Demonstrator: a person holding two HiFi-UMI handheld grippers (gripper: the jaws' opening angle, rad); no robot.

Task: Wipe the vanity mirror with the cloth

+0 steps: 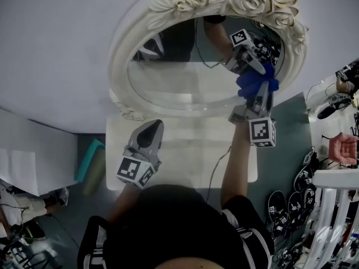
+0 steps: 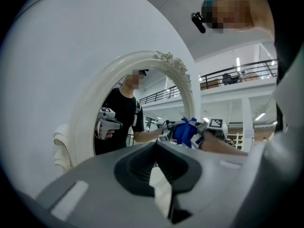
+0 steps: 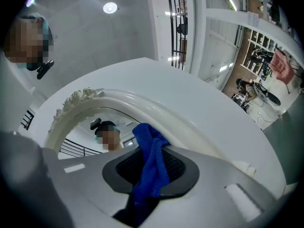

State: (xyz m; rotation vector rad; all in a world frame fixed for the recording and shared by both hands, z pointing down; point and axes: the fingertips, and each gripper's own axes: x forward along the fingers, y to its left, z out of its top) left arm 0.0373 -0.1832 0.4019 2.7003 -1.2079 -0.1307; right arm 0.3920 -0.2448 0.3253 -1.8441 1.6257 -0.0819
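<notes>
**Blue cloth [image 1: 255,83] at right side of mirror glass**

Bunched and clamped between the closed jaws of the right gripper [image 1: 259,92], one end hanging loose. Pressed to the glass of the vanity mirror [image 1: 185,80] close to its right rim, just inside the cream carved frame. Left gripper [image 1: 150,128] held low over the white table [image 1: 185,150], in front of the mirror's base and well apart from the cloth. Jaws drawn together, nothing between them. Mirror standing at the table's far edge. Seen reflected in the glass: the right gripper and the cloth.
</notes>
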